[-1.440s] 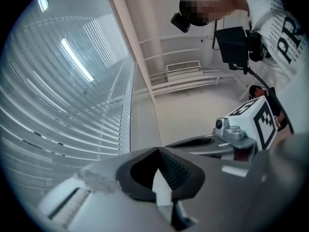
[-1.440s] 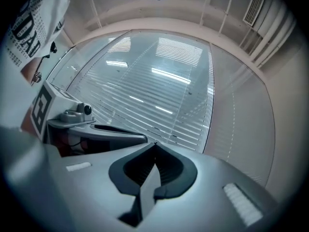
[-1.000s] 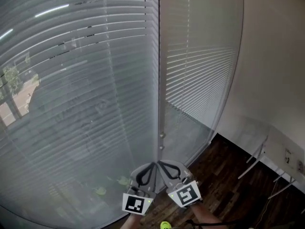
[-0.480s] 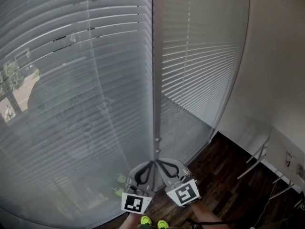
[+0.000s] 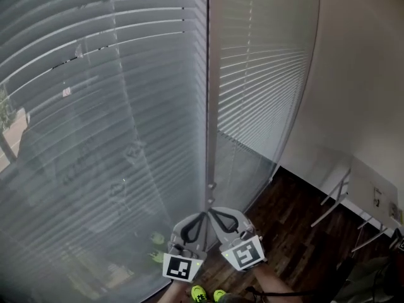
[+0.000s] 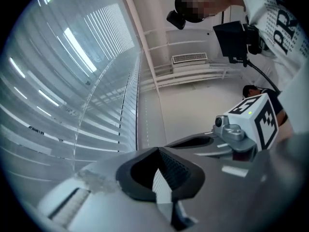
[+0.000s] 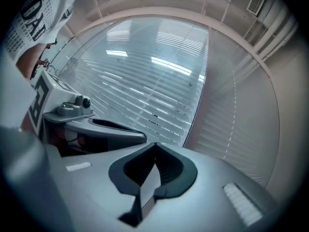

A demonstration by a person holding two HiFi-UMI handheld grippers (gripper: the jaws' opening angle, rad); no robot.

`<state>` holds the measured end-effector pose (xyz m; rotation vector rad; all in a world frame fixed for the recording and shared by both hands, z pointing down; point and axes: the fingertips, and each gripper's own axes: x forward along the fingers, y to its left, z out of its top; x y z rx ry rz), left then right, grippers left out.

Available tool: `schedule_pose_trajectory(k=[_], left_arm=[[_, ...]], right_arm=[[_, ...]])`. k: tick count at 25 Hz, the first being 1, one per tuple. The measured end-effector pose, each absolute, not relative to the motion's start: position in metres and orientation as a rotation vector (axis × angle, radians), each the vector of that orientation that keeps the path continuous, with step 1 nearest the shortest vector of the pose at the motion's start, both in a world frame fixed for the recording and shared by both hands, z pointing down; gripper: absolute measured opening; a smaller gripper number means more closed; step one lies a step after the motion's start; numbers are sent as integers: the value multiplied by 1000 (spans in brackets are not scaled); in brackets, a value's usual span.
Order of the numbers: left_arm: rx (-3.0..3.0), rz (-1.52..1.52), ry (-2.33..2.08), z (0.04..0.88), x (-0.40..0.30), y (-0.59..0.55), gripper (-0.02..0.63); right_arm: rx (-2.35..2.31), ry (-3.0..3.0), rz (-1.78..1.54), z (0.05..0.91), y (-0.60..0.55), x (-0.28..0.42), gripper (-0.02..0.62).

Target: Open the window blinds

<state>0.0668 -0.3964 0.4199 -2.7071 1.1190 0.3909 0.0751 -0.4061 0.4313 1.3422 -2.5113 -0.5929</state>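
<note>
TONGS: left gripper (image 5: 201, 218) and right gripper (image 5: 214, 217), lower centre, both pinched shut, holding nothing | TARGET: two lowered blinds, left blind (image 5: 107, 118) and right blind (image 5: 265, 74), either side of one window post (image 5: 210, 106), filling upper frame | HANDLING: slats likely light, thin, easily bent; best worked by cord or wand, none made out

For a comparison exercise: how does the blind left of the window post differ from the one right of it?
The left blind is much wider than the right blind. The left blind looks darker, with outdoor shapes showing through; the right blind's upper slats look brighter. Both have horizontal slats, lowered.
</note>
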Motion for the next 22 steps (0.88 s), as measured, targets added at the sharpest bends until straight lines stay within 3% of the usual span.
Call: schedule_pose_trajectory(k=[8, 11, 22], left_arm=[[-2728, 389, 1089, 431, 66, -412, -8], [-2723, 392, 1091, 429, 69, -415, -8], [-2683, 342, 1168, 433, 72, -443, -7]], right_arm=[[1360, -2362, -682, 449, -425, 75, 26], [1328, -2279, -730, 459, -438, 79, 98], [1226, -1978, -949, 476, -489, 98, 103]])
